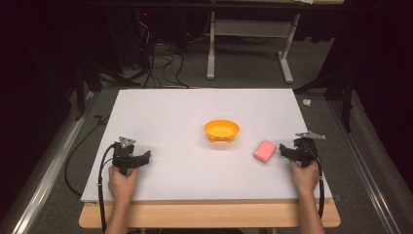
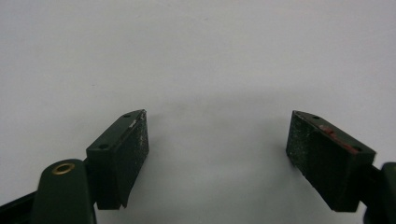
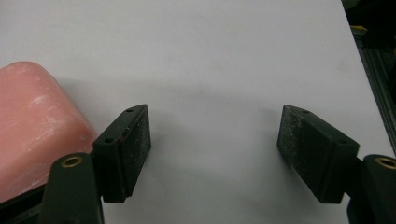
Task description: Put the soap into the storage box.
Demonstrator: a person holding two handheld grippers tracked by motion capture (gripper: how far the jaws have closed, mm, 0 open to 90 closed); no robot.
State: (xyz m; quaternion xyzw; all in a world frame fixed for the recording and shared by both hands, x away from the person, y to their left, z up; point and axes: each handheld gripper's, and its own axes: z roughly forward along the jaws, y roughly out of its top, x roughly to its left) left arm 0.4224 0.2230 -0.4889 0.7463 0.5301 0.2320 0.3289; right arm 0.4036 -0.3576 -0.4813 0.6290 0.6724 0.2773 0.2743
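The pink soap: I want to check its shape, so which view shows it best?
The high view: the whole soap lies beside the right gripper. The right gripper view shows one cropped corner; the left gripper view shows bare table.

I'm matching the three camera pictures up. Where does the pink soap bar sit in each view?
High view: the pink soap bar lies right of centre on the white board, just left of the right gripper and right of the orange bowl.
Left gripper view: not in it.
Right gripper view: the bar is at the left edge, outside the open jaws.
Shared landmark: the white board.
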